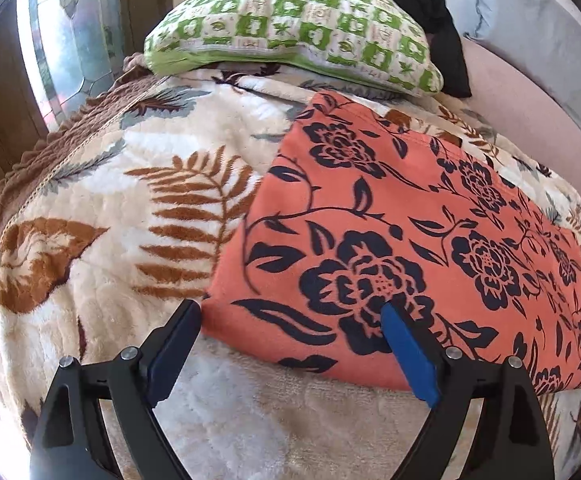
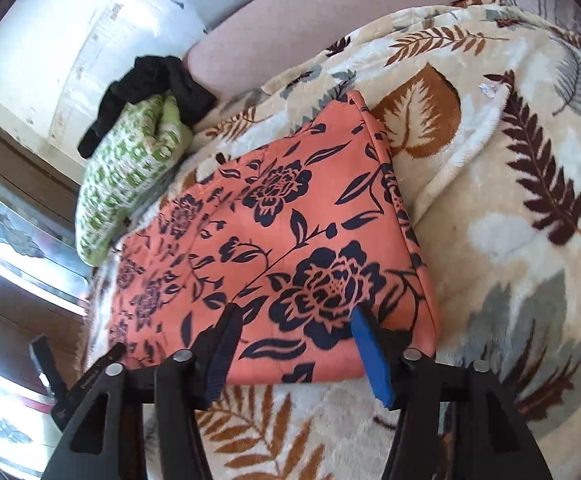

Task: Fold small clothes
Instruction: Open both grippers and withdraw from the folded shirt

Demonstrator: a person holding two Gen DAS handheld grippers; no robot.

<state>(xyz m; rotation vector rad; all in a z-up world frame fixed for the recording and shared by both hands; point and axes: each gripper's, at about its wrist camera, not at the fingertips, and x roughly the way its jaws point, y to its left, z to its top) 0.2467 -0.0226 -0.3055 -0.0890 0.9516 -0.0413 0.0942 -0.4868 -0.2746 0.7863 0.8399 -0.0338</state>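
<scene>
Left wrist view, far left: window (image 1: 62,40) with patterned glass, bright, beside the bed. Fleece blanket (image 1: 102,208), cream with brown and grey leaf print, covered the bed; brown ruffled edging along its left side. Left gripper (image 1: 292,308) hung low over the blanket's near part, fingers (image 1: 406,352) spread wide, nothing between them; the left fingertip sat just off the near left corner of the orange floral garment (image 1: 402,216), the right one over its near edge, whether touching could not be told. Garment lay flat, folded to a rough rectangle, on the blanket toward the right of that view. Behind it: green-and-white patterned pillow (image 1: 290,36), with a black cloth (image 1: 422,4) bunched on and behind it. Further right, a pink cushion (image 1: 530,120) and a grey pillow (image 1: 542,28). Right wrist view: right gripper (image 2: 296,316) above the garment's near edge, fingers (image 2: 370,352) parted and empty, no cloth pinched. Picture somewhat smeared. Blanket folded back in a ridge to the right of the garment.
</scene>
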